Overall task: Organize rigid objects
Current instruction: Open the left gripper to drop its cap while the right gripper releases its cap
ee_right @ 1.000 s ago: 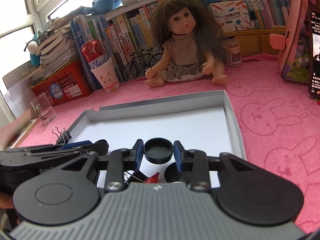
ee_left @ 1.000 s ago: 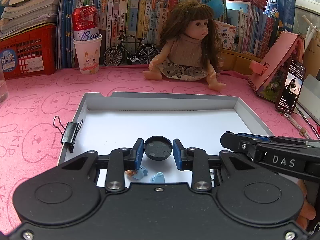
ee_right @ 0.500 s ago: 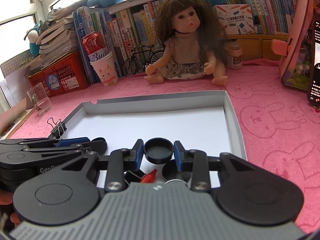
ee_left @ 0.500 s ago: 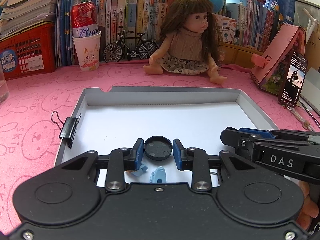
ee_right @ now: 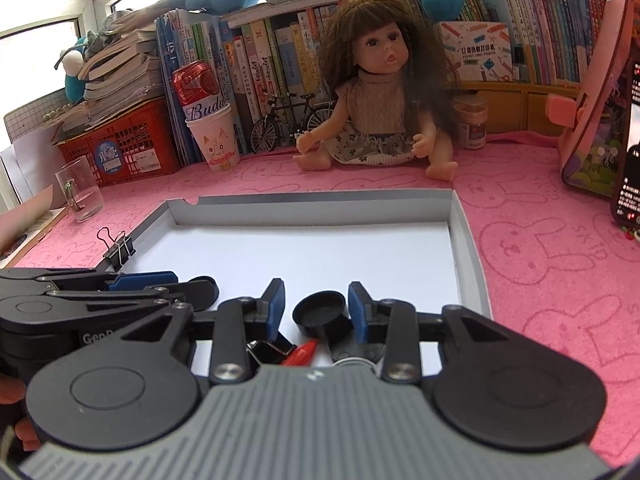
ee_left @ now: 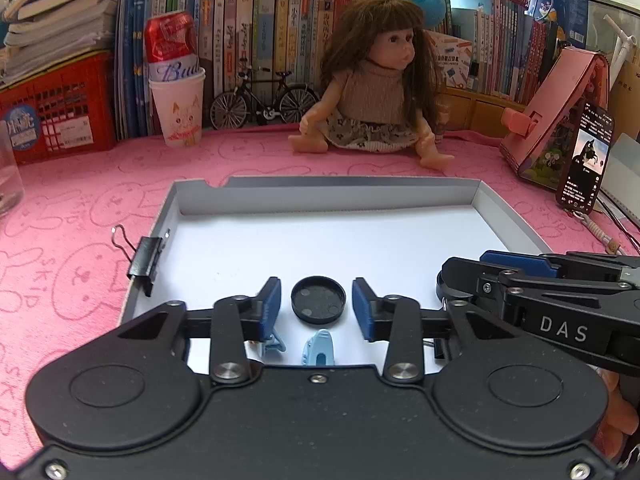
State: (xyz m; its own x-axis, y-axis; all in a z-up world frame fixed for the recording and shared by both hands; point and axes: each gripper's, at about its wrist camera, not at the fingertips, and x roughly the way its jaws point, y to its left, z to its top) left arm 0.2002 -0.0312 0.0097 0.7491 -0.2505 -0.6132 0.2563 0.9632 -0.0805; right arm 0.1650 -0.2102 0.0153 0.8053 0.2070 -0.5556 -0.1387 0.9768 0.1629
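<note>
Lying between opening jaws: black cap (ee_left: 318, 299).

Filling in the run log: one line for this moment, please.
left tongs: opening, clear of black cap | right tongs: opening, cap against one pad | both caps in tray

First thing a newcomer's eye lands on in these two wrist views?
The long-haired doll in a knitted beige top, seated on the pink bunny-print cloth before the bookshelf. Next, the shallow white-floored grey tray in front of it. Near the tray's front edge, each opening gripper has a round black cap between its blue pads: left gripper, cap; right gripper, cap.
</note>
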